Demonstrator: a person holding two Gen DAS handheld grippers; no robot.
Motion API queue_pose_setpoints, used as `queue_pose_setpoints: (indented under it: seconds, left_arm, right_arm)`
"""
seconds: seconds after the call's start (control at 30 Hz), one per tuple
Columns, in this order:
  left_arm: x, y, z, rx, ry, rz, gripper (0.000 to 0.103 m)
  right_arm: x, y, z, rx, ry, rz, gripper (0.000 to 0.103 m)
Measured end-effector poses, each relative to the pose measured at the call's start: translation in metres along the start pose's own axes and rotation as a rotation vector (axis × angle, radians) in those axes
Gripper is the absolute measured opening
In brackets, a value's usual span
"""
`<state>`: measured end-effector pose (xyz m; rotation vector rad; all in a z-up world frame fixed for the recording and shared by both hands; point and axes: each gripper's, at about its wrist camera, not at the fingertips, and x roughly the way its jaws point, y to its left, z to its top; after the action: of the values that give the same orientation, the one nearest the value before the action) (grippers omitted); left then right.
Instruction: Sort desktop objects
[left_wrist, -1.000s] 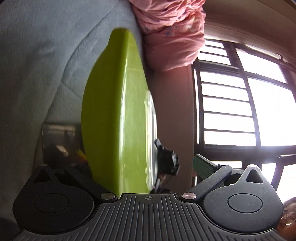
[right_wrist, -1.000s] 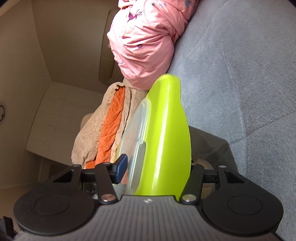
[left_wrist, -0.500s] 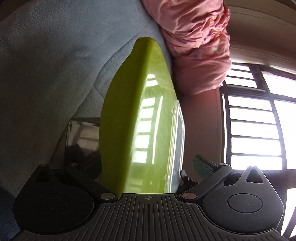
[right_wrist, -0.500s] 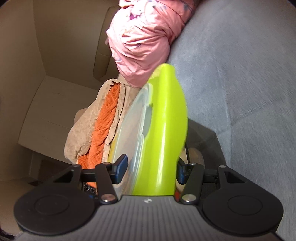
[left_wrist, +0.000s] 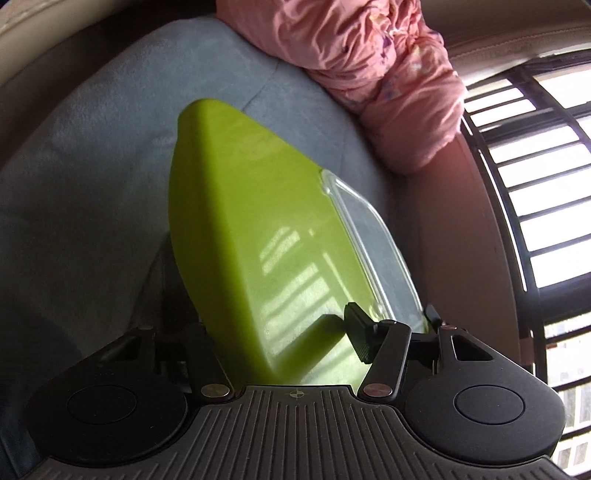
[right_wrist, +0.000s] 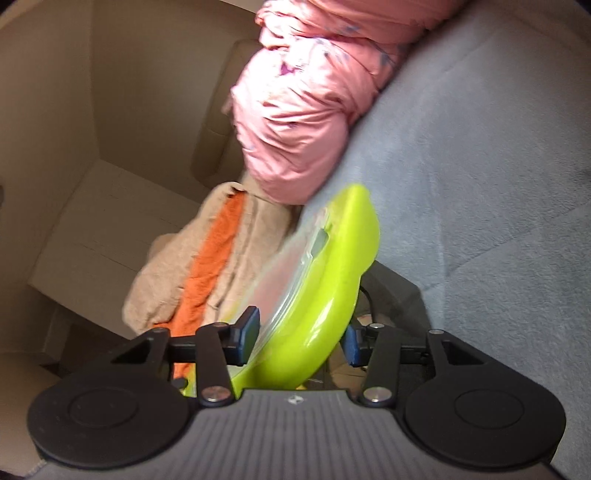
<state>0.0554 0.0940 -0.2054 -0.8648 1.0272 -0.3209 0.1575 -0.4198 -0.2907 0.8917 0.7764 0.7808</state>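
A lime-green plastic box (left_wrist: 258, 251) with a clear lid (left_wrist: 373, 236) is held on edge between both grippers. My left gripper (left_wrist: 280, 343) is shut on one end of it; its right finger (left_wrist: 360, 332) presses the green side, and the left finger is hidden behind the box. The box also shows in the right wrist view (right_wrist: 332, 295), tilted, with its clear lid (right_wrist: 280, 291) facing left. My right gripper (right_wrist: 301, 336) is shut on its other end, blue pads on either side.
A grey sofa cushion (left_wrist: 92, 166) lies behind the box. A pink bundle of cloth (right_wrist: 303, 110) rests on it. A beige and orange towel (right_wrist: 207, 266) lies beside the box. A barred window (left_wrist: 524, 177) stands at the right. A dark object (right_wrist: 391, 291) lies under the box.
The box has tilted over from upright, its lid side turning. Both grippers have moved with it and the views have swung across the sofa.
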Motion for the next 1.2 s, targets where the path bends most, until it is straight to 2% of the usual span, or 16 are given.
queue_pose_setpoints:
  seconds: [0.1, 0.2, 0.33, 0.4, 0.43, 0.47, 0.5, 0.57, 0.67, 0.8, 0.83, 0.9, 0.97, 1.0, 1.07, 1.2]
  left_arm:
    - [0.001, 0.003, -0.027, -0.004, 0.061, -0.025, 0.063]
    - [0.015, 0.024, -0.037, -0.044, 0.116, -0.048, 0.063]
    - [0.02, 0.042, -0.028, -0.098, 0.113, -0.112, 0.061]
    - [0.021, 0.041, -0.021, -0.088, 0.114, -0.135, 0.063]
    - [0.019, 0.04, -0.02, -0.079, 0.114, -0.148, 0.067]
    - [0.016, 0.037, -0.018, -0.064, 0.112, -0.156, 0.078]
    - [0.013, 0.035, -0.017, -0.048, 0.11, -0.163, 0.083]
    - [0.01, 0.033, -0.015, -0.027, 0.108, -0.169, 0.083]
    - [0.012, 0.041, -0.014, -0.051, 0.116, -0.2, 0.084]
    - [0.018, 0.044, -0.012, -0.054, 0.133, -0.218, 0.085]
    - [0.018, 0.044, -0.012, -0.044, 0.136, -0.219, 0.086]
    - [0.02, 0.043, -0.011, -0.027, 0.143, -0.22, 0.088]
    - [0.021, 0.042, -0.01, -0.01, 0.151, -0.221, 0.089]
    - [0.022, 0.042, -0.009, -0.002, 0.151, -0.224, 0.089]
    - [0.023, 0.043, -0.004, 0.003, 0.145, -0.23, 0.09]
    - [0.024, 0.048, 0.011, 0.005, 0.125, -0.233, 0.093]
  right_arm:
    - [-0.014, -0.003, -0.007, 0.012, -0.005, 0.008, 0.046]
    - [-0.032, -0.007, -0.02, 0.024, 0.009, 0.0, 0.046]
    - [-0.047, -0.006, -0.041, 0.056, 0.055, -0.027, 0.049]
    - [-0.045, 0.002, -0.049, 0.071, 0.144, -0.075, 0.053]
    - [-0.044, 0.009, -0.055, 0.055, 0.182, -0.115, 0.063]
    - [-0.042, 0.017, -0.061, 0.036, 0.219, -0.156, 0.072]
    - [-0.041, 0.025, -0.067, 0.017, 0.256, -0.198, 0.074]
    - [-0.033, 0.052, -0.089, -0.1, 0.314, -0.271, 0.074]
    - [-0.002, 0.087, -0.127, -0.184, 0.385, -0.328, 0.074]
    - [0.078, 0.113, -0.168, -0.308, 0.487, -0.414, 0.073]
    - [0.097, 0.114, -0.177, -0.335, 0.504, -0.44, 0.072]
    - [0.134, 0.109, -0.192, -0.356, 0.536, -0.5, 0.064]
    - [0.151, 0.102, -0.198, -0.33, 0.5, -0.553, 0.05]
    - [0.159, 0.099, -0.201, -0.317, 0.479, -0.579, 0.047]
    - [0.166, 0.1, -0.198, -0.322, 0.425, -0.607, 0.045]
    - [0.177, 0.1, -0.204, -0.312, 0.384, -0.617, 0.044]
